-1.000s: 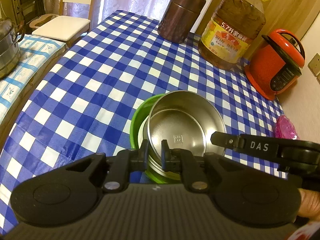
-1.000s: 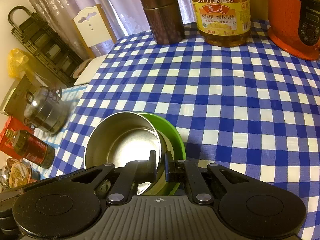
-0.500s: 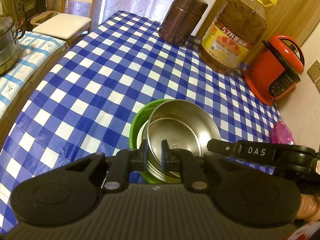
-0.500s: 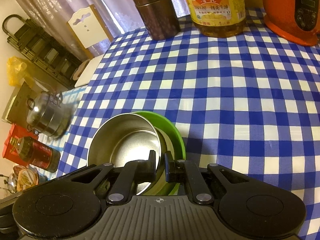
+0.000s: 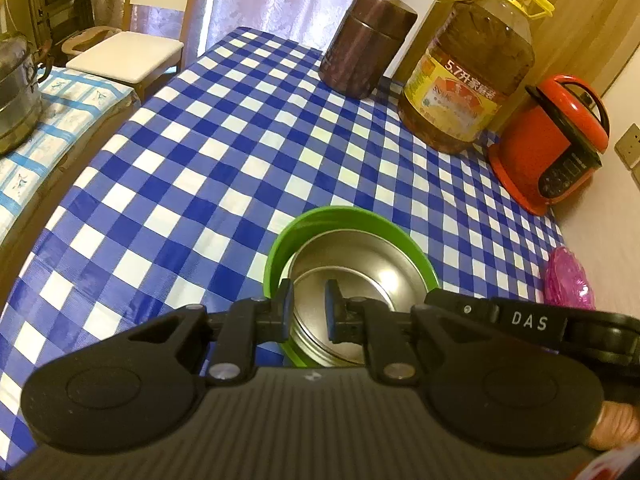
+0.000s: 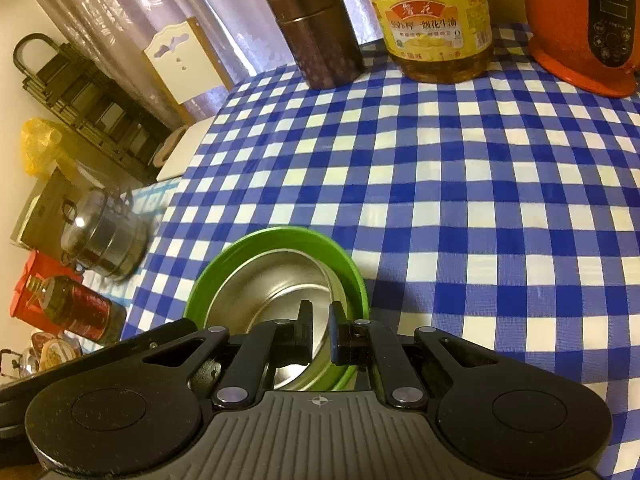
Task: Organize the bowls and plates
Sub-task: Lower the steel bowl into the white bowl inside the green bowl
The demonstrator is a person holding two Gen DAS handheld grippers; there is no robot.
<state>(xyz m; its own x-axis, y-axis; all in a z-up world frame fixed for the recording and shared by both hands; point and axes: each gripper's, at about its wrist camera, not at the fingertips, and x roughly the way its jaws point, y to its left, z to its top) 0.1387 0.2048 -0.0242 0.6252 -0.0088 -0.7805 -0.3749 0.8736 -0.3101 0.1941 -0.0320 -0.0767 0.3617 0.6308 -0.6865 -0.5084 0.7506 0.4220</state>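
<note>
A steel bowl [image 5: 360, 264] [image 6: 272, 280] sits nested inside a green bowl [image 5: 344, 212] [image 6: 276, 234] on the blue-checked table. In the left wrist view my left gripper [image 5: 309, 304] straddles the steel bowl's near rim. Its jaws are opening, with the rim between them and the pads off it. In the right wrist view my right gripper [image 6: 319, 320] is shut on the steel bowl's rim at the bowl's right side. Its black body [image 5: 520, 322] shows at the right of the left wrist view.
At the table's far end stand a brown canister [image 5: 368, 40], a large oil bottle [image 5: 468, 76] and a red cooker [image 5: 552, 144]. A pink object [image 5: 568, 276] lies by the right edge. A steel pot [image 5: 16, 96] and a chair [image 5: 124, 54] are off to the left.
The steel bowl has sunk from a tilt on the green bowl's rim to sit level inside it. My left jaws have spread slightly.
</note>
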